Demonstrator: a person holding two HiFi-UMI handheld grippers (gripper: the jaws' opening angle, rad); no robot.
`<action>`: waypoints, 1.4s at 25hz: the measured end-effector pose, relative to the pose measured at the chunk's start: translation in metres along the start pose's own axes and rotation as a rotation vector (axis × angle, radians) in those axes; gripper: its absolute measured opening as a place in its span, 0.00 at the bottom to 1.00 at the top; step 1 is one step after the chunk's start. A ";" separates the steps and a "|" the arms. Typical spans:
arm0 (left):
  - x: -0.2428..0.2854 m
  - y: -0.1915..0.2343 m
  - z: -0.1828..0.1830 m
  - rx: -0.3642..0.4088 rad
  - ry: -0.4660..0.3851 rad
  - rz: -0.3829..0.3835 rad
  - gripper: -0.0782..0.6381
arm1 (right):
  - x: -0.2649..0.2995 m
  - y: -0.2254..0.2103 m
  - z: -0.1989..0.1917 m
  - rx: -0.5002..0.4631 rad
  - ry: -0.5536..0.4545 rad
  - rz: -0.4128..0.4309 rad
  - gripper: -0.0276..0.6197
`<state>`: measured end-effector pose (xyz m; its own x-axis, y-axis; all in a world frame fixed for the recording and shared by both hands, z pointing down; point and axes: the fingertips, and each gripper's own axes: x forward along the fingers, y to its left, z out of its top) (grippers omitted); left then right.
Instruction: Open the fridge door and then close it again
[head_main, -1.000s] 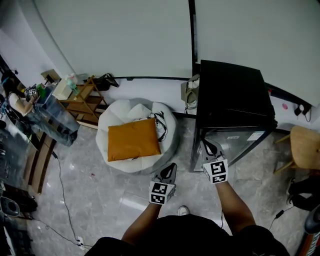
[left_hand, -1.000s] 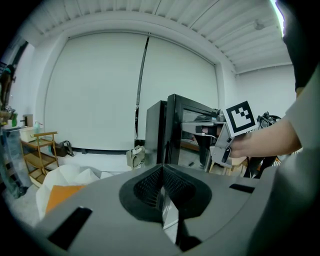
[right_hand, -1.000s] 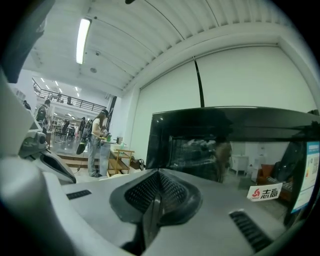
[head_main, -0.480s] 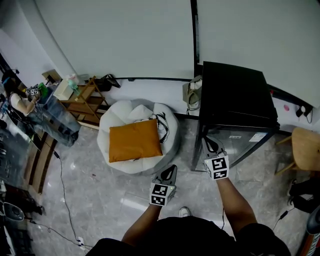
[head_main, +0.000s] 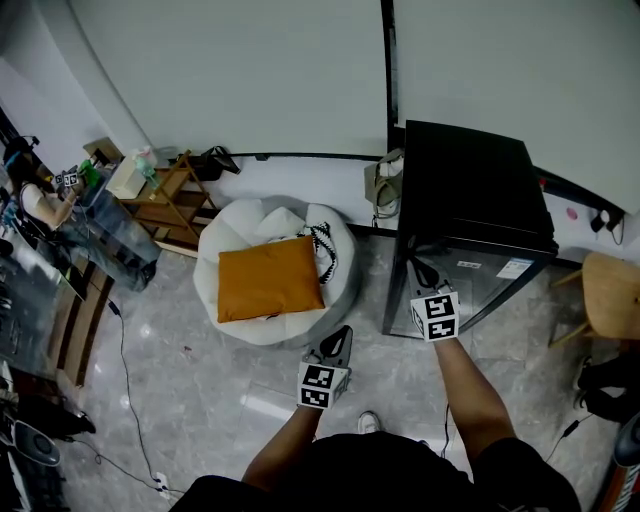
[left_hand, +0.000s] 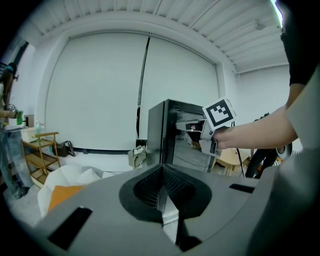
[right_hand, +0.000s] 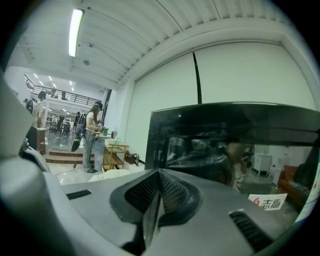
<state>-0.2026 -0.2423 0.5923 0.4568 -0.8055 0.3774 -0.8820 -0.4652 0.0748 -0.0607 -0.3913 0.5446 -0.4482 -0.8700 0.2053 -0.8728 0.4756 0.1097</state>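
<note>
A black fridge (head_main: 465, 180) stands against the wall at the right, its glossy door (head_main: 480, 285) facing me. My right gripper (head_main: 418, 272) is shut and its tips are against the door's left part; whether they touch it is hidden. In the right gripper view the door (right_hand: 225, 150) fills the space just beyond the shut right gripper (right_hand: 158, 172), with nothing between the jaws. My left gripper (head_main: 343, 335) hangs shut and empty over the floor, left of the fridge. From the left gripper (left_hand: 161, 171) I see the fridge (left_hand: 161, 132) and the right gripper (left_hand: 196, 127) at its front.
A white beanbag (head_main: 235, 235) with an orange cushion (head_main: 270, 280) lies left of the fridge. A bag (head_main: 378, 185) leans between fridge and wall. A wooden rack (head_main: 165, 205) and a person (head_main: 45, 205) are far left; a wooden stool (head_main: 610, 295) is at the right.
My right gripper has moved a little toward the fridge front. The left gripper has stayed where it was.
</note>
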 end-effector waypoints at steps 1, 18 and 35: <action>-0.001 -0.001 0.000 0.000 0.000 -0.001 0.14 | 0.000 0.001 0.000 0.004 0.002 0.001 0.07; -0.015 -0.045 0.011 0.045 -0.021 -0.009 0.14 | -0.092 0.046 0.042 -0.038 -0.127 0.089 0.07; -0.049 -0.146 0.024 -0.005 -0.061 -0.031 0.14 | -0.270 0.053 -0.024 0.011 -0.030 0.118 0.07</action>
<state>-0.0939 -0.1437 0.5411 0.4899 -0.8119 0.3175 -0.8679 -0.4886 0.0899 0.0189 -0.1282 0.5179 -0.5532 -0.8119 0.1866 -0.8158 0.5733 0.0760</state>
